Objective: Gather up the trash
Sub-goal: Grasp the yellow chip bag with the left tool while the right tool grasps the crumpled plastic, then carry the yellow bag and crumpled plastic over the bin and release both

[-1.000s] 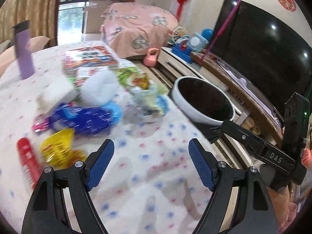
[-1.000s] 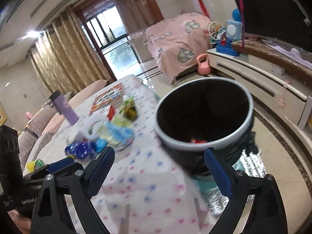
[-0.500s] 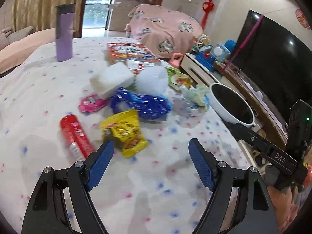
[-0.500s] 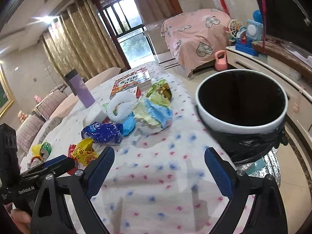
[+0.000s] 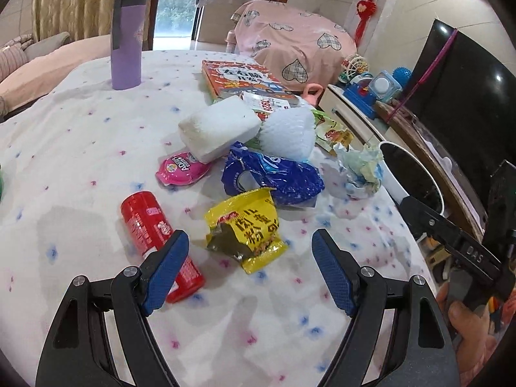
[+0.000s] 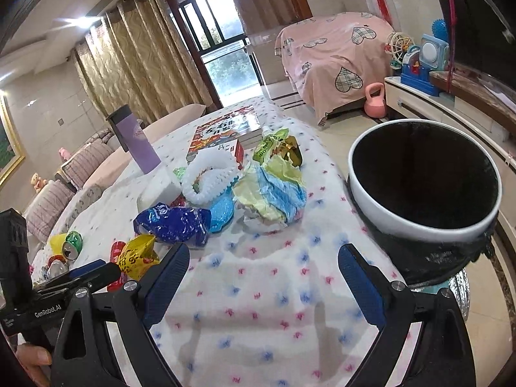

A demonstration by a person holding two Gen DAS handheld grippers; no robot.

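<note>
Left claw (image 5: 250, 264) spread wide, blue pads empty, hovering low over the desk (image 5: 80, 135) with its white dotted cloth. Between the pads and just ahead: crumpled yellow snack wrapper (image 5: 246, 227), not touched. Left pad overlapping in view a red cylindrical tube (image 5: 154, 235) lying on its side; contact cannot be told. Beyond, crinkled blue foil bag (image 5: 274, 177), pink round packet (image 5: 180, 169) tucked under a white foam block (image 5: 221, 129), white foam netting (image 5: 287, 133), crumpled pale green-and-blue paper (image 5: 361, 171). Upright purple tumbler (image 5: 126, 40) and a colourful picture book (image 5: 245, 79) at the far side.

Right claw (image 6: 262, 279) also spread wide, holding nothing, poised above bare cloth near the desk edge. White-rimmed round bin with black liner (image 6: 422, 190) just beside the desk, to the right of the right pad, mouth open upward. Trash pile well ahead-left of this claw.
</note>
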